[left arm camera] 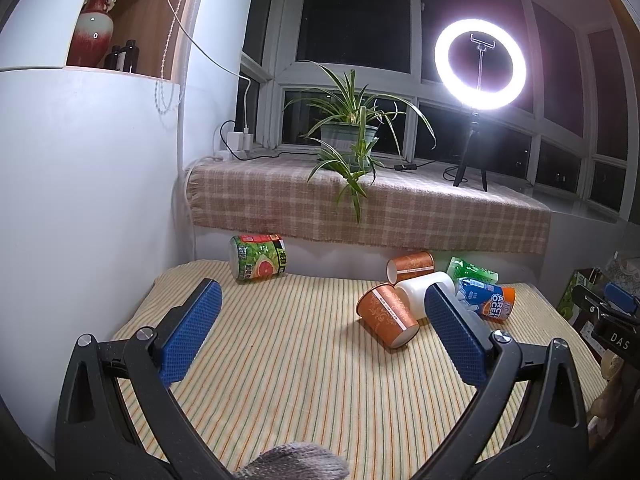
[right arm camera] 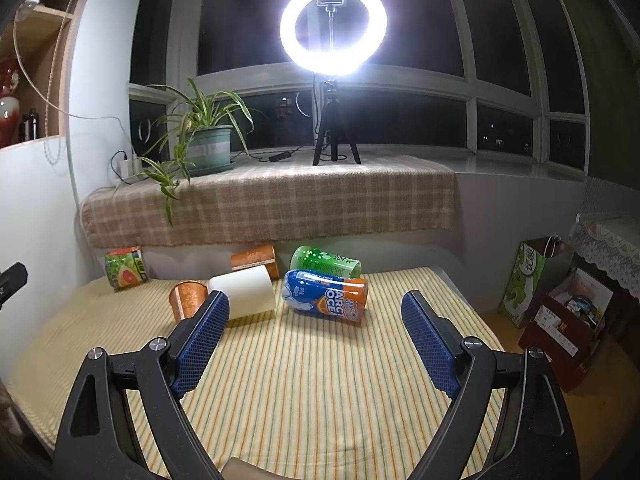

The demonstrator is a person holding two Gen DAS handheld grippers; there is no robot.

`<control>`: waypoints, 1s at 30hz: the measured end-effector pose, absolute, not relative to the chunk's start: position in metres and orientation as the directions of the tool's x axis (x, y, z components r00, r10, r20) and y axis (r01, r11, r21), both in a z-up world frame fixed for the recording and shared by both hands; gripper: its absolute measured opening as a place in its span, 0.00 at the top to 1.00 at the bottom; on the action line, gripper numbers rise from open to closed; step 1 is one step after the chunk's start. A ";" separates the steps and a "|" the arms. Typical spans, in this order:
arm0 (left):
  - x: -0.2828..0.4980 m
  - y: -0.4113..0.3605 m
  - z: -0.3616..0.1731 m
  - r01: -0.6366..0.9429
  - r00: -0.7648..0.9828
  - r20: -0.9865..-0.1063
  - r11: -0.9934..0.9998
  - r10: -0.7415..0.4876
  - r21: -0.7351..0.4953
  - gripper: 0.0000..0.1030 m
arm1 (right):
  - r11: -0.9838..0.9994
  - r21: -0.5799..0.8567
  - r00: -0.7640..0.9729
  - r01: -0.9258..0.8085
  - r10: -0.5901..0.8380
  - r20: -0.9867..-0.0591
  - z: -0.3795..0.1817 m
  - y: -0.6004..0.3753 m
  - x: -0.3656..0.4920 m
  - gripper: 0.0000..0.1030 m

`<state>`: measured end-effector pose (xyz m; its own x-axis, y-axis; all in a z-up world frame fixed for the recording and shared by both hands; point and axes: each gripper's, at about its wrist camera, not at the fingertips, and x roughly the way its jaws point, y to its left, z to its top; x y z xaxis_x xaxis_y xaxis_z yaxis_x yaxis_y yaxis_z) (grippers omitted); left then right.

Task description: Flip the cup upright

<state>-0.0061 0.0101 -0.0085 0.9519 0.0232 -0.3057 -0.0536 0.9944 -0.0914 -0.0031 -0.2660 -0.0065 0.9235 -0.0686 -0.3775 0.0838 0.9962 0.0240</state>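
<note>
Both grippers, left gripper (left arm camera: 322, 330) and right gripper (right arm camera: 316, 330), hover with jaws wide, empty. Best bet: approach the orange cup (left arm camera: 387, 315) beside the white cup (left arm camera: 425, 289), pinch its wall, tip it upright.

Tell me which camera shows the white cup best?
The right wrist view: the white cup lies on its side, nearly whole, only its lower left corner behind a blue finger. In the left wrist view the cup is largely hidden by a finger and an orange cup.
</note>
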 end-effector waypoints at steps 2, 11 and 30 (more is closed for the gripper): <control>-0.005 0.010 -0.008 -0.053 0.951 -0.309 0.994 0.022 -0.091 0.00 | 0.996 0.026 0.923 0.083 -0.067 -0.378 -0.007 -0.266 -0.004 0.14; -0.004 0.011 -0.007 -0.054 0.951 -0.310 0.994 0.023 -0.092 0.00 | 0.996 0.027 0.923 0.080 -0.064 -0.381 -0.008 -0.265 -0.003 0.14; -0.004 0.010 -0.006 -0.054 0.950 -0.311 0.994 0.023 -0.091 0.00 | 0.997 0.036 0.922 0.062 -0.044 -0.384 -0.005 -0.261 -0.002 0.14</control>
